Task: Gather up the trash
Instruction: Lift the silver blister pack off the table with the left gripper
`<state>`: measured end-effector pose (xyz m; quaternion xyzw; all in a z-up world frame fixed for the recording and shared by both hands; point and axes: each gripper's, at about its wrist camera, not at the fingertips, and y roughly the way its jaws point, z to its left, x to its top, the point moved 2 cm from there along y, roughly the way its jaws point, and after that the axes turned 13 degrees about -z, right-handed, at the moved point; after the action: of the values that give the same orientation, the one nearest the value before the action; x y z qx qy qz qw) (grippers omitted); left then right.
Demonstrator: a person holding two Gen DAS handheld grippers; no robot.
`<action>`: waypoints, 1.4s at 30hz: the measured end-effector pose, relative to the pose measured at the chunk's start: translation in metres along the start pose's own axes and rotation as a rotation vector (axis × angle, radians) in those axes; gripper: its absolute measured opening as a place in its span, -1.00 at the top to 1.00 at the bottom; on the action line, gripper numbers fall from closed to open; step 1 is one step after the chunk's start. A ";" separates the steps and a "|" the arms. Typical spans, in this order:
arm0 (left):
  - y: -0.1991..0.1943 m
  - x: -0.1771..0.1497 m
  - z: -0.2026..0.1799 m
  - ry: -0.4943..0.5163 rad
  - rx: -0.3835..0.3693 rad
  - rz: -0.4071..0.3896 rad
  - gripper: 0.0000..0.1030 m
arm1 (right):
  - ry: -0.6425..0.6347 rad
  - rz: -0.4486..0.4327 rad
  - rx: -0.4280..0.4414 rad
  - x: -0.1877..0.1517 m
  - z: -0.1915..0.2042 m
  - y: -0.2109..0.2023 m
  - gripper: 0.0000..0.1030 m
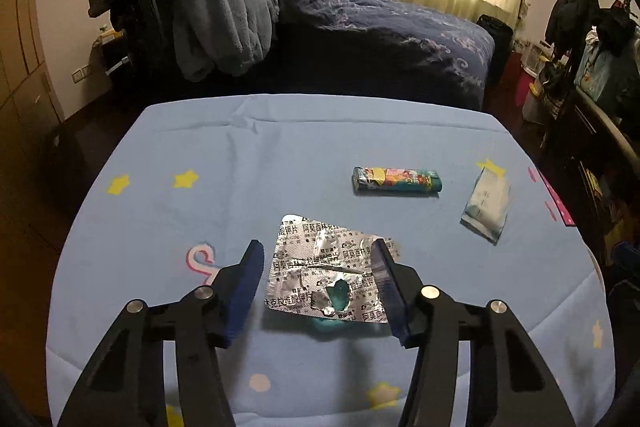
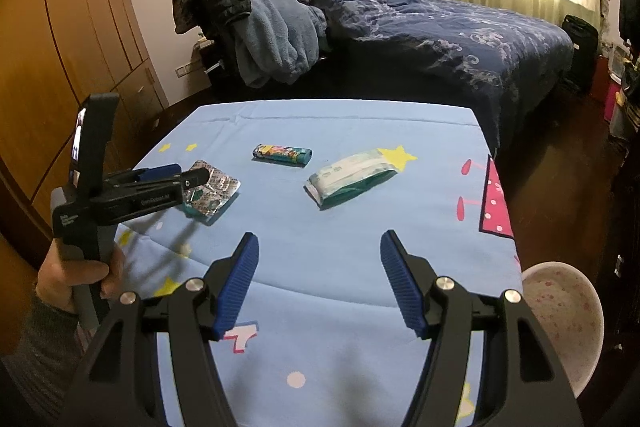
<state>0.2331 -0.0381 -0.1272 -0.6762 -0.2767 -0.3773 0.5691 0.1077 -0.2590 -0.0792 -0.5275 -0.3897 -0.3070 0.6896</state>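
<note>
Blue star-patterned table cloth (image 1: 200,155) carries a foil blister pack (image 1: 320,267) between the left gripper's (image 1: 318,259) spread fingers; right gripper (image 2: 316,251) fingers spread, empty.

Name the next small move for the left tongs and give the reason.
Probably close the left tongs on the foil blister pack. The pack lies flat on the blue cloth between the two pads; the right pad's tip overlaps its edge, while the left pad stands clear, so nothing is gripped yet. The right tongs hang open and empty.

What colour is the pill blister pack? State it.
Silver foil printed with dark text, torn open over a teal underside. The blister pack shows best in the left wrist view.
</note>
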 end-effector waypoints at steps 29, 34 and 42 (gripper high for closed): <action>-0.017 0.003 -0.012 0.091 0.065 -0.070 -0.51 | 0.027 0.006 0.013 0.010 0.000 0.024 -0.25; -0.031 0.009 -0.007 0.055 0.059 -0.102 -0.51 | 0.051 0.059 -0.012 0.016 -0.006 0.070 -0.25; -0.041 0.015 0.010 -0.002 0.051 -0.124 -0.51 | 0.073 0.174 -0.064 0.014 -0.008 0.139 -0.25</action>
<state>0.2104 -0.0215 -0.0924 -0.6434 -0.3282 -0.4040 0.5614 0.2328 -0.2315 -0.1366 -0.5695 -0.3071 -0.2771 0.7103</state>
